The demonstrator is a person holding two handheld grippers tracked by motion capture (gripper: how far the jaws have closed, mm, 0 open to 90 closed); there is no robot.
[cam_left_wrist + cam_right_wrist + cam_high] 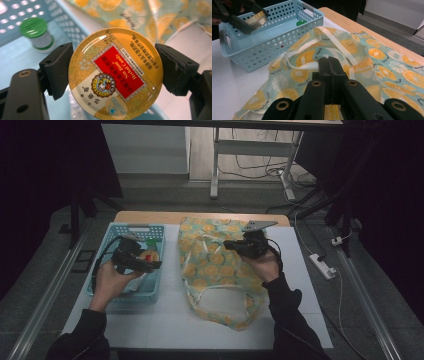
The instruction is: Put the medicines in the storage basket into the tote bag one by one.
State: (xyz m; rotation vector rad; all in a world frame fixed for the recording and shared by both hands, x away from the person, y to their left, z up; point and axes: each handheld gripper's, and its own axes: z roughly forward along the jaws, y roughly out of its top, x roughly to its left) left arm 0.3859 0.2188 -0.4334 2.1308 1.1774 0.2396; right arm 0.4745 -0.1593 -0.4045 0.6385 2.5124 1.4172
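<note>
My left gripper (112, 71) is shut on a round yellow candy tin (117, 50) with a red label. The pads (58, 67) press on its rim from both sides. In the high view this gripper (150, 264) holds the tin (149, 255) over the light blue basket (150, 292). A small green-capped bottle (35, 31) stands inside the basket. My right gripper (329, 65) is shut on the fabric of the fruit-print cloth bag (372, 57). In the high view it (231, 244) is above the bag (210, 270), which lies in the middle of the table.
The white table top (165, 320) has a wooden strip (150, 216) along its far edge. A power strip (322, 265) and cables lie on the floor to the right. Desk legs (215, 165) stand beyond the table.
</note>
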